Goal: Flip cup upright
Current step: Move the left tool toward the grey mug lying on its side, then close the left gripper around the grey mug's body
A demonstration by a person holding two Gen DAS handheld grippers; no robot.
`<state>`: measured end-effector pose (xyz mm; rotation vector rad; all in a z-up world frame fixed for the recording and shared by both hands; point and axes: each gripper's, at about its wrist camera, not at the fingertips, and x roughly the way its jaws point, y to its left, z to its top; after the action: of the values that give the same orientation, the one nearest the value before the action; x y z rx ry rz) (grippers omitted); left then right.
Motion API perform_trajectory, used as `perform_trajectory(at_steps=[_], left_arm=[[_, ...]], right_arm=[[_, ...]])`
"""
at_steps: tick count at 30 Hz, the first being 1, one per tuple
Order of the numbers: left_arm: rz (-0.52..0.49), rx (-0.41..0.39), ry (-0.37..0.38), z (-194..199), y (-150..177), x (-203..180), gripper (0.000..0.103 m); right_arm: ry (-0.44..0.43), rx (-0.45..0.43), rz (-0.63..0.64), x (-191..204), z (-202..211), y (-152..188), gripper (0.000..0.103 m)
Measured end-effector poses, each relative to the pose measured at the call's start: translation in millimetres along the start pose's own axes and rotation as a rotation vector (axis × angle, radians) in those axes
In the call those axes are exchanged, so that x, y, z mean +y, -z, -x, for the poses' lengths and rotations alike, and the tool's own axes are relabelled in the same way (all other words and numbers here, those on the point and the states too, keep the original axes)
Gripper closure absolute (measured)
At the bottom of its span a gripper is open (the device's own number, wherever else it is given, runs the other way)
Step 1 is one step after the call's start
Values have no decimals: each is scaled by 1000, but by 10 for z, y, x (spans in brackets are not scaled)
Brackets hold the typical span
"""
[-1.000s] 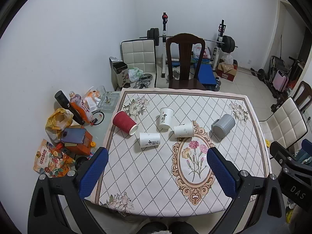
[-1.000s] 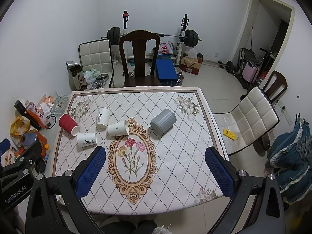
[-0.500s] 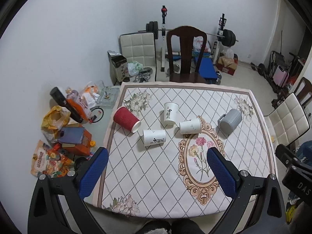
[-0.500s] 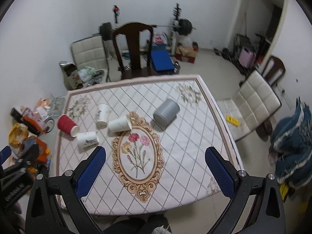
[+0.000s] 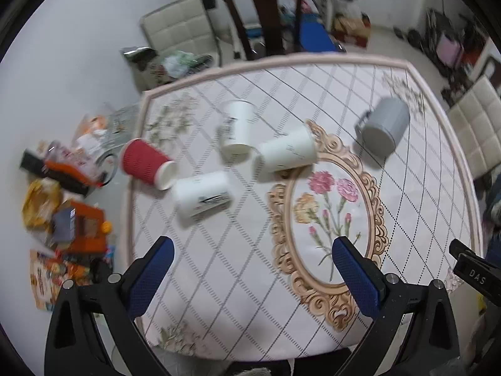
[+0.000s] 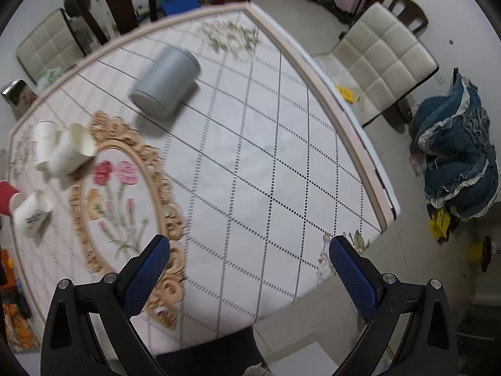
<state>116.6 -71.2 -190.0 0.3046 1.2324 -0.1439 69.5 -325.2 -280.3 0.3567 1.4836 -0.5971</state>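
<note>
Several cups lie on their sides on a table (image 5: pixel 238 269) with a diamond-pattern floral cloth: a red ribbed cup (image 5: pixel 147 164), three white paper cups (image 5: pixel 202 199) (image 5: pixel 237 130) (image 5: pixel 286 153), and a grey handled mug (image 5: pixel 383 127). In the right wrist view the grey mug (image 6: pixel 166 83) lies far left of centre, with white cups (image 6: pixel 70 153) (image 6: pixel 31 214) at the left edge. My left gripper (image 5: pixel 252 269) is open and empty above the near table. My right gripper (image 6: pixel 249 269) is open and empty over the table's near right part.
A dark wooden chair (image 5: pixel 266 9) stands at the far side and padded white chairs (image 6: pixel 382 59) (image 5: pixel 178 31) at the right and far left. Clutter of bags and boxes (image 5: pixel 65 213) lies on the floor to the left. A blue garment heap (image 6: pixel 457 153) lies at the right.
Both grippers have moved forward and down toward the table, so the cups appear larger. The right gripper has also swung rightward. Both stay open; the cups have not moved.
</note>
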Motion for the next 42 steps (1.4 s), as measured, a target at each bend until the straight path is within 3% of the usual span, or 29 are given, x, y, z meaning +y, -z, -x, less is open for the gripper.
perform_trajectory(at_steps=[6, 14, 17, 20, 26, 33, 34, 42], left_arm=[[-128, 81, 3, -470, -521, -729, 0], [-263, 87, 59, -931, -1262, -1515, 1], [-305, 100, 93, -1095, -1480, -1741, 11], [-342, 130, 136, -1262, -1656, -1914, 12], [-440, 187, 179, -1567, -1771, -2291, 12], [-542, 244, 171, -1835, -1721, -2556, 12], [-550, 247, 169, -1867, -1716, -2568, 18], [-538, 219, 161, -1872, -1710, -2531, 20]], right_arm=[[16, 94, 13, -149, -630, -399, 0], [41, 145, 30, -316, -1193, -1022, 0], [47, 153, 17, -395, -1358, -1232, 0], [46, 169, 0, -461, -1514, -1432, 0], [52, 185, -25, -573, -1742, -1723, 0], [62, 203, -38, -668, -1948, -1853, 0], [64, 207, -40, -694, -1976, -1843, 0], [70, 216, -47, -777, -2037, -1753, 0]])
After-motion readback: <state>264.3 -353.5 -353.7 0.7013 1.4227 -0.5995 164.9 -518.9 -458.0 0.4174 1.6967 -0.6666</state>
